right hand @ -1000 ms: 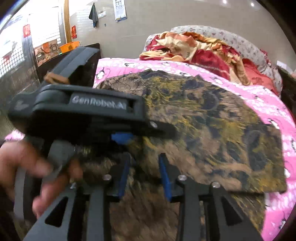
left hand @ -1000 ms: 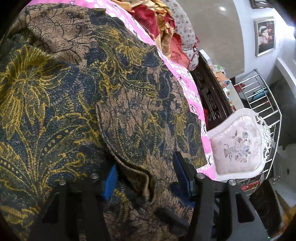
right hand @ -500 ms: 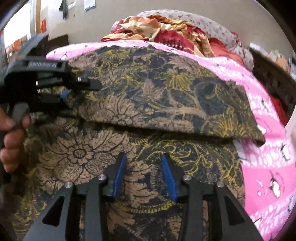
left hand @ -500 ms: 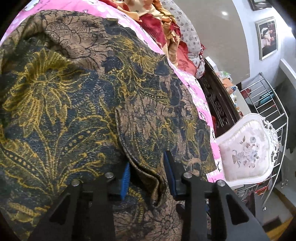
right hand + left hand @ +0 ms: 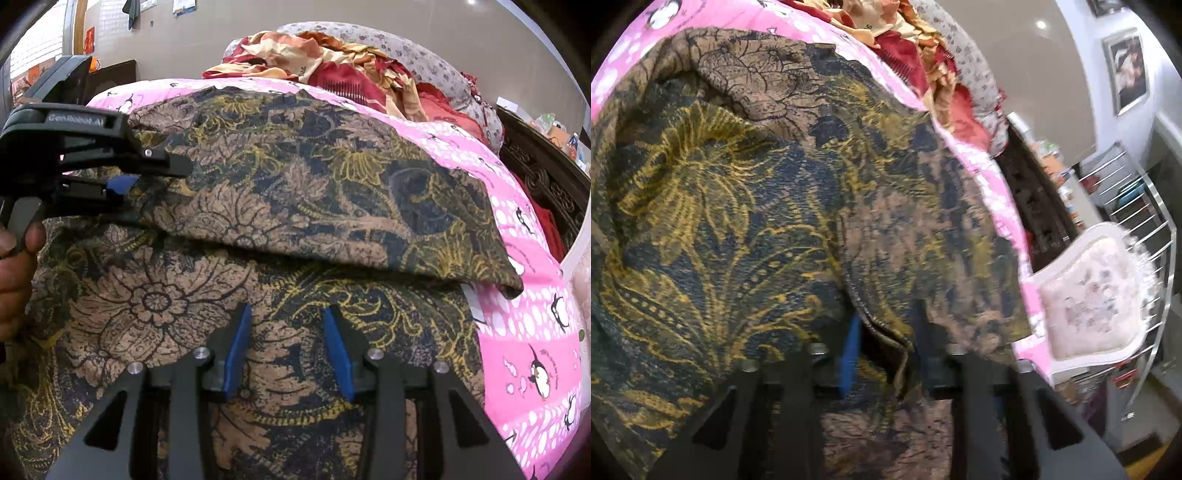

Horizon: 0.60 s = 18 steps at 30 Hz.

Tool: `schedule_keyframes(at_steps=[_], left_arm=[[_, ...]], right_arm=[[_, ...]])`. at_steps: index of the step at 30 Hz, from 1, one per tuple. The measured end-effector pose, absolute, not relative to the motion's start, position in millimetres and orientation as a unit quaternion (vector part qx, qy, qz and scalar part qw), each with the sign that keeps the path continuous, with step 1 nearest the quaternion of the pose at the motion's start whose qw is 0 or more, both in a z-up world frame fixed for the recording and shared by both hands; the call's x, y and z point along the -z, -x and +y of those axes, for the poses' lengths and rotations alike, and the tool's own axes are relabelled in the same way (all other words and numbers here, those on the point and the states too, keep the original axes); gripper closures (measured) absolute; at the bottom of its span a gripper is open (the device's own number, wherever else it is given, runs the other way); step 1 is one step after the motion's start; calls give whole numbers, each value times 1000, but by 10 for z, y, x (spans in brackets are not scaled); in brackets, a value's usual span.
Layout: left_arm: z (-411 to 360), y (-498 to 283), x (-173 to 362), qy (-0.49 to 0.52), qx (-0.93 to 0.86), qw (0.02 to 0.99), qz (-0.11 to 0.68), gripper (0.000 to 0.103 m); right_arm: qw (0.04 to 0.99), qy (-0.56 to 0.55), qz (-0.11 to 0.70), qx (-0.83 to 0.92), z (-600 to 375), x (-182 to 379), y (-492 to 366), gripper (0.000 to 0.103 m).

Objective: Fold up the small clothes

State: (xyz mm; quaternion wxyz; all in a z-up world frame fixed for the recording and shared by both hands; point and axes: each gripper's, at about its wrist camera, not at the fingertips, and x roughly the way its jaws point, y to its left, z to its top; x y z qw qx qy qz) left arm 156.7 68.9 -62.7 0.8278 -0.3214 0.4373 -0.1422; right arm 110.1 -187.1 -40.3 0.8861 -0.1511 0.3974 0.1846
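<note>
A brown, navy and gold batik garment (image 5: 295,192) lies on the pink penguin bedsheet (image 5: 532,332), its upper layer folded over the lower one. My left gripper (image 5: 886,354) is shut on a folded hem of the batik garment (image 5: 738,206); its black body also shows at the left of the right wrist view (image 5: 110,173), gripping the fold's left end. My right gripper (image 5: 286,347) is open and empty, its blue pads (image 5: 236,350) hovering over the lower layer near the front edge.
A heap of red and cream clothes (image 5: 325,70) and a floral pillow (image 5: 417,59) lie at the bed's far end. A dark carved bed frame (image 5: 1034,199), a white padded chair (image 5: 1086,299) and a metal rack (image 5: 1137,206) stand beside the bed.
My left gripper closed from open onto the hem and carried the fold farther across. My right gripper pulled back from the left gripper, with its jaws a little wider apart.
</note>
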Motion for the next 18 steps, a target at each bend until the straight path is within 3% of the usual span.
schedule_keyframes(at_steps=[5,13,18], left_arm=[[497,-1541,357,246,127,855,439,103],[515,-1316,-631,156,201,904,342,103],[1092,-1428,-532,145,139,910,362,103]], right_arm=[[886,152,397,-184,-1871,406,-1099,60],[887,154,396,-182,-1862,410,-1111,59],[887,154,396,-182,-1860,410,-1108,59]])
